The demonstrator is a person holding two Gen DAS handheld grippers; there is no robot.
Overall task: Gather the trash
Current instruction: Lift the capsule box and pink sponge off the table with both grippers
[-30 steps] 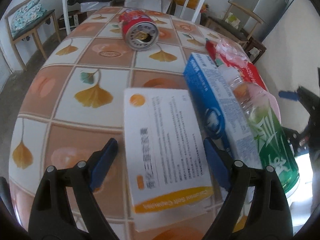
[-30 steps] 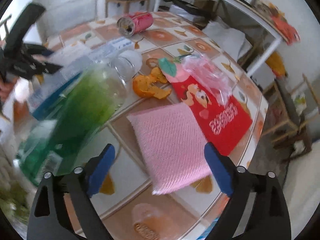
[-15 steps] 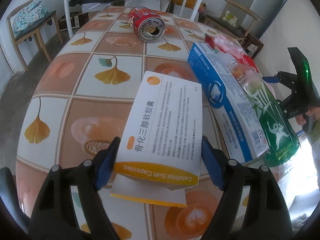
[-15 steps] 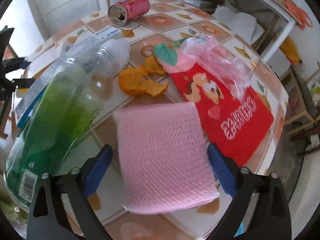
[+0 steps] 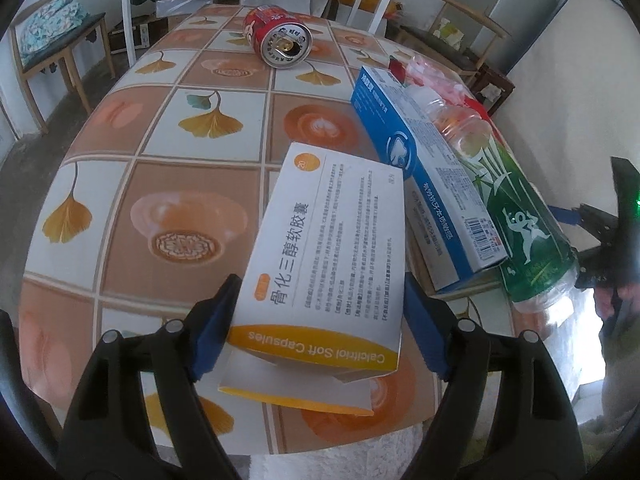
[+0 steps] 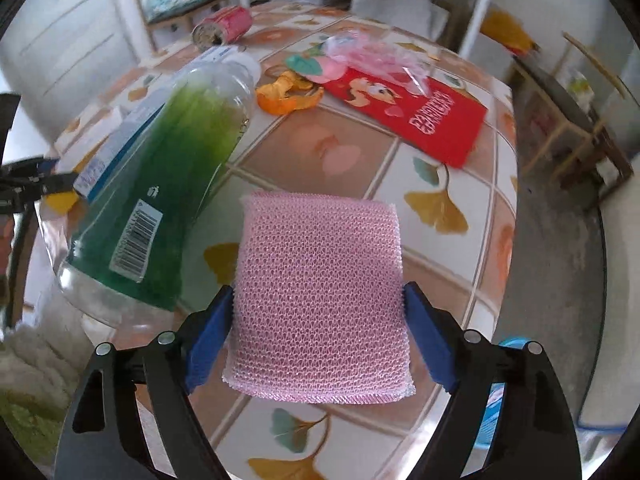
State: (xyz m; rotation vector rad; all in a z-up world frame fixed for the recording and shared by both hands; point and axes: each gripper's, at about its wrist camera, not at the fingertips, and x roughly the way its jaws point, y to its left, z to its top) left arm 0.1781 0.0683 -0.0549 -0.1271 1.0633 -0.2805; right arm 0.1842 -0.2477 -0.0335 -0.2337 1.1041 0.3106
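Trash covers the tiled desk [image 5: 168, 128]. At the bottom centre of the left wrist view, the left claw [image 5: 320, 320] clamps a white-and-orange capsule box [image 5: 332, 248] between both blue pads, its near end lifted off the desk. To its right lie a blue carton [image 5: 424, 184] and a green plastic bottle [image 5: 520, 216], side by side and touching; a red can [image 5: 280, 36] lies on its side at the upper centre. In the right wrist view, the right claw [image 6: 318, 336] grips a pink mesh sponge [image 6: 320, 300] at the lower centre. Orange peel [image 6: 286, 96], a red packet [image 6: 420, 116] and a clear pink wrapper [image 6: 372, 56] lie in the upper middle.
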